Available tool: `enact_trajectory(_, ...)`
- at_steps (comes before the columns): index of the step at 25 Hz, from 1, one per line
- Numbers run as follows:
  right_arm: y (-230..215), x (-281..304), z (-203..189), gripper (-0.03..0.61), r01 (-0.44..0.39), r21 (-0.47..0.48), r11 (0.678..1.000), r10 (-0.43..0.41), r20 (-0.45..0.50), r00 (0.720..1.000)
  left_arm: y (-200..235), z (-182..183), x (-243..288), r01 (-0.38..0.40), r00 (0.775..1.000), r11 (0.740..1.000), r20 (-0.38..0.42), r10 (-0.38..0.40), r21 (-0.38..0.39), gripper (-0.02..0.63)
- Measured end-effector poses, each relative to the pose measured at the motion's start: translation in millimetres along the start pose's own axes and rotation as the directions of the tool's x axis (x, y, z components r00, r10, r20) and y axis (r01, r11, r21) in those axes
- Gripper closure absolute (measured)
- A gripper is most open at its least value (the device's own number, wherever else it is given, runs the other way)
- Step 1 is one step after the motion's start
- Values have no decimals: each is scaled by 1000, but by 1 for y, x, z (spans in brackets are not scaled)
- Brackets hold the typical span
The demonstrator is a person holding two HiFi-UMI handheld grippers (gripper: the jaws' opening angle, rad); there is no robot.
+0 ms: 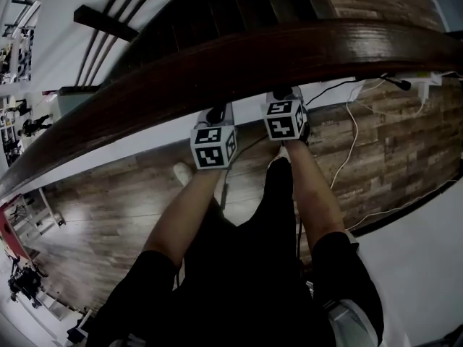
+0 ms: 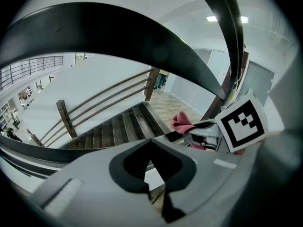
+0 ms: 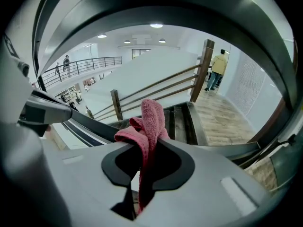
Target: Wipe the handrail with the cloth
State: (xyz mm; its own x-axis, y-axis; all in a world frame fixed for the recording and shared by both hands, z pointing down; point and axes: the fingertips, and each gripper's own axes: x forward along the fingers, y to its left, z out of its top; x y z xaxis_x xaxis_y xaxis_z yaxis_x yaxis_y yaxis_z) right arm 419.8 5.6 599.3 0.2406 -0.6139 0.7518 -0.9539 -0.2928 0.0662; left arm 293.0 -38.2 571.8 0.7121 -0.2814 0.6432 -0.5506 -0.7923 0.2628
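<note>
A person's bare forearms (image 1: 192, 215) reach forward from the bottom of the head view, each carrying tongs topped with a black-and-white marker cube (image 1: 213, 147). The right tongs (image 3: 141, 193) are clenched on a pink-red cloth (image 3: 151, 122). The cloth is pinched low between the jaws, and a folded bunch of it stands up above them. The left tongs (image 2: 155, 186), just beside them, are drawn together with only a sliver of gap and nothing held. Both pairs sit tucked beneath the dark wooden handrail (image 1: 239, 56), which sweeps across the head view and hides their tips there. In both gripper views the rail arcs overhead. The cloth is close under it, though contact cannot be made out. Below lie a plank-patterned floor (image 1: 108, 208) and loose white cables (image 1: 354, 139). Beyond the tongs a wooden staircase (image 2: 118, 126) descends between railed sides. Farther off, a person in a yellow top (image 3: 218, 65) stands on the landing, and a balcony rail (image 3: 90, 61) crosses the bright white hall behind.
</note>
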Motion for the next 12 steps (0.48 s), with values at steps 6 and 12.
enact_trajectory(6,27,3,5,528,-26,-21,999,26,-28,999,22,1,-12,-21,1000,1000,9,21,-19,614)
enact_trajectory(12,52,8,8,528,-47,-43,998,45,-43,998,44,5,-21,-39,999,999,19,39,-30,614)
